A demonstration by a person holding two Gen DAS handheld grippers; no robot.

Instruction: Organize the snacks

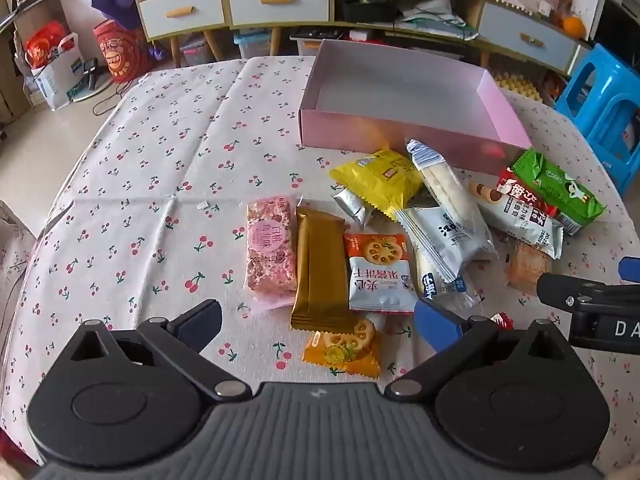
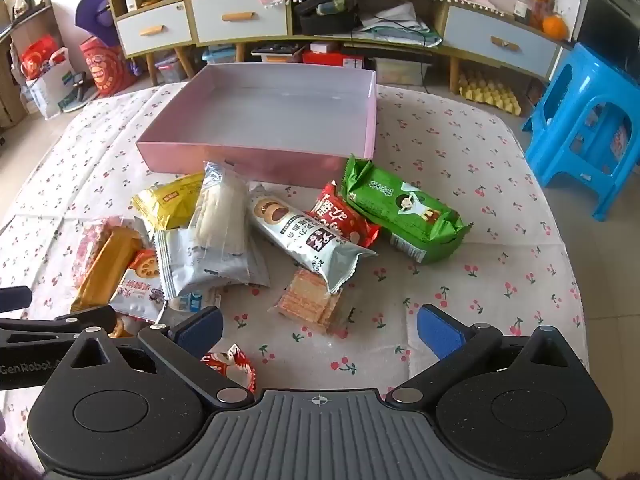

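A pile of wrapped snacks lies on the cherry-print tablecloth in front of an empty pink box [image 1: 400, 128] [image 2: 256, 156]. In the left wrist view a pink bar [image 1: 271, 248], a gold bar [image 1: 322, 268] and a lotus-root cracker pack [image 1: 378, 272] lie just ahead of my left gripper [image 1: 318, 326], which is open and holds nothing. In the right wrist view a clear-wrapped wafer [image 2: 310, 300] sits ahead of my right gripper [image 2: 320, 332], also open and empty. A green pack [image 2: 404, 212], a red pack [image 2: 344, 216], a silver cookie pack [image 2: 304, 236] and a yellow pack [image 2: 172, 200] lie further out.
A blue plastic stool [image 2: 584, 128] stands off the table's right side. A long cabinet with drawers [image 2: 240, 20] runs behind the table. Bags [image 1: 60, 68] sit on the floor at far left. A small red-and-white candy [image 2: 232, 364] lies near my right gripper's left finger.
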